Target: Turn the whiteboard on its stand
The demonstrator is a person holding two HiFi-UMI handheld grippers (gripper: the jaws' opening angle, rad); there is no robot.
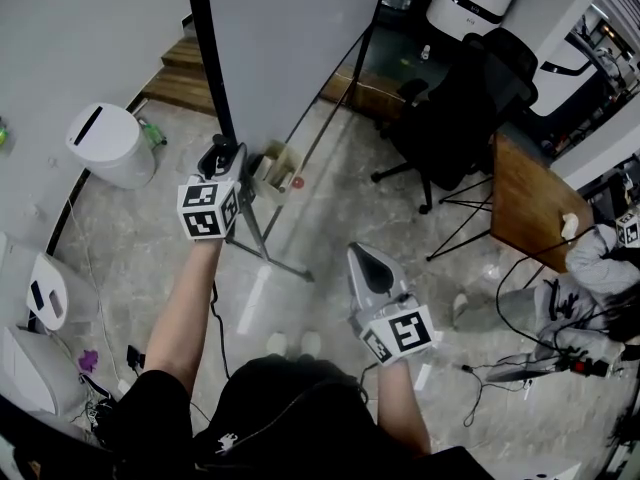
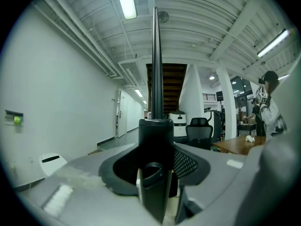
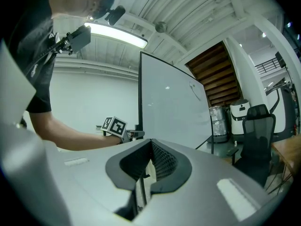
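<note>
**A:** Any containers about?

**B:** Two. A white bin (image 1: pixel 108 144) with rounded corners and a dark slot in its lid stands on the floor (image 1: pixel 330 208) by the wall; the lid covers it, so its contents are hidden. A small pale open tray (image 1: pixel 272 164) sits low on the stand (image 1: pixel 262 238), just beside the left claw (image 1: pixel 222 156); what lies in it is too small to tell; a small red thing (image 1: pixel 297 182) shows just beside it.

**A:** And the whiteboard?

**B:** The whiteboard (image 1: pixel 290 38) is upright on its stand, ahead of the person; it is a flat, smooth, pale grey panel with a slim black frame (image 2: pixel 155 79); the left gripper view meets it edge-on, as a thin dark vertical line.

**A:** The claws?

**B:** The left claw is clamped on the black frame at the board's near edge, with a pad on either side. The right claw (image 1: pixel 362 258) is tapered grey plastic; its tips are drawn together with nothing between them; it is held apart from the board, over the floor; its dark pads have a dotted, mesh-like texture.

**A:** The surroundings?

**B:** The floor is polished pale stone with marbled veining; a black office chair (image 1: pixel 455 118) stands on splayed legs; next to it is a brown wooden counter (image 1: pixel 525 198), flat-topped; wooden steps (image 1: pixel 185 78) lie beyond the board.
</note>
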